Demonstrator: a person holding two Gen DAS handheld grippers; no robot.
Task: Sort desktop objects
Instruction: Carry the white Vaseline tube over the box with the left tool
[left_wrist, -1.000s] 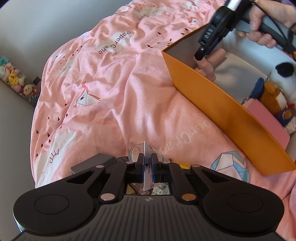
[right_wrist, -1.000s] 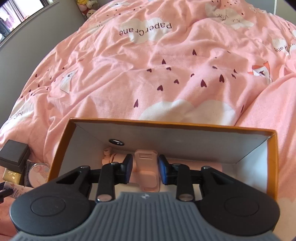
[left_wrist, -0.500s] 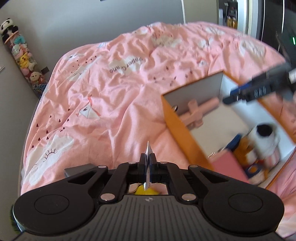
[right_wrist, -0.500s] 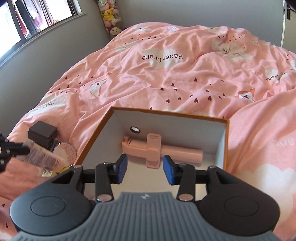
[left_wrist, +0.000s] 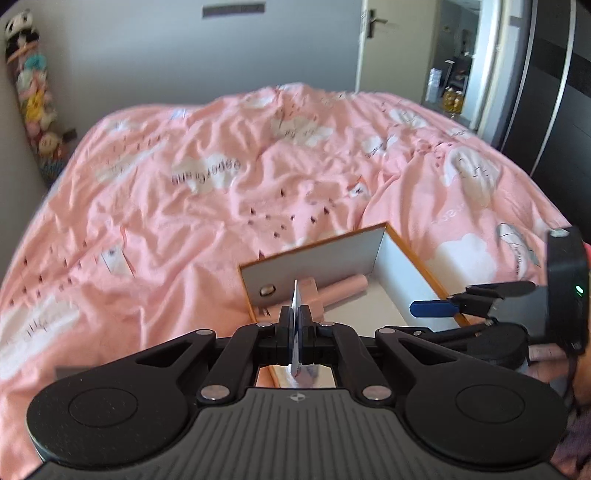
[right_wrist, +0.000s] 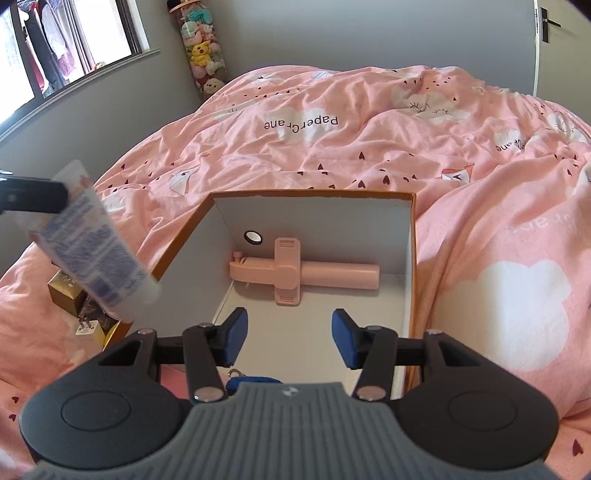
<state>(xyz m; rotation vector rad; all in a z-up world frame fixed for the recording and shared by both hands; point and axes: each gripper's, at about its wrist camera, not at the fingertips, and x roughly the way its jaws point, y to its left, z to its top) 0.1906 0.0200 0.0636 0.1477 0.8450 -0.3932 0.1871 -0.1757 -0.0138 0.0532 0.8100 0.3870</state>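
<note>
tube: white, blue print, tilted, airborne | selfie stick: pink, flat in box

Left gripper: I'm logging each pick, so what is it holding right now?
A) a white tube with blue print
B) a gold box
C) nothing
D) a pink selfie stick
A: the left gripper is pinched shut on the flat end of the tube, which hangs beside the box.
</note>
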